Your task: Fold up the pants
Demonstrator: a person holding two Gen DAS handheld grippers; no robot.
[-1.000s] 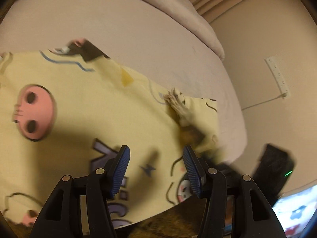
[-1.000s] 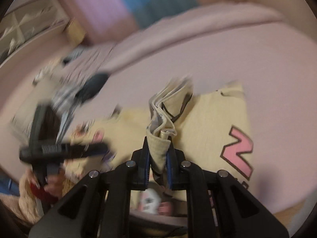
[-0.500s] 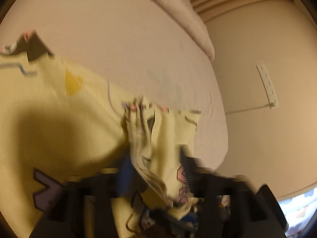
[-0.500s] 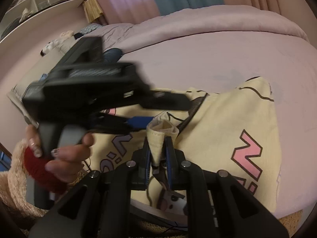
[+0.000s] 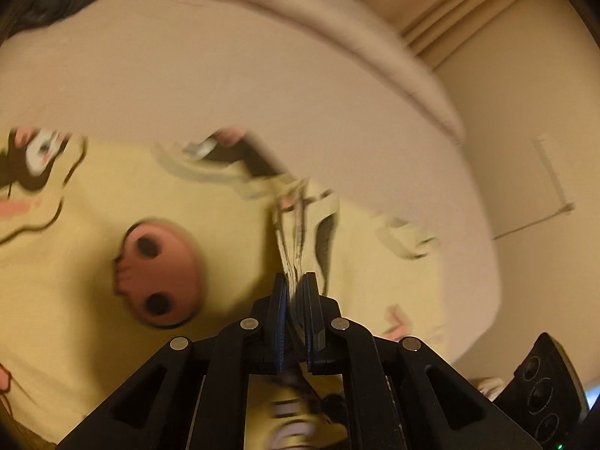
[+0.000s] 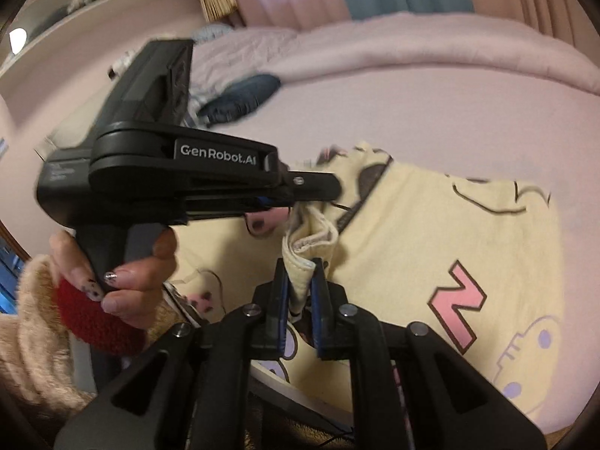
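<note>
pants: pale yellow pants (image 6: 431,232) printed with cartoon faces and pink letters, spread on a pinkish bed (image 6: 431,105), with the near edge at the bed's front rim.
left gripper: the left gripper (image 5: 294,281) is clamped on a thin stack of hem layers; its jaws have just been closing and the fabric edge sits pinched between the blue pads. in the right wrist view it reaches in from the left, carried by a hand (image 6: 123,281) in a fuzzy tan sleeve.
right gripper: the right gripper (image 6: 300,272) is closed on a rolled, thicker bunch of the same yellow fabric, lifted off the bed.
spacing: both grips sit close together on one gathered corner; the rest of the cloth lies flat.
risk, slipping: the left pinch holds only the very edge, so a quick pull could likely let a layer slide out and spoil the fold.
risk, uneven fold: with the grips so near each other, the far side may drag or bunch when carried over.
risk, drop-off: cloth hangs at the bed's front rim and could slide off if tugged that way.
risk, collision: the two grippers are nearly touching and could knock together.
view quality: the left wrist view is motion-blurred, so the layer count is unclear.
</note>
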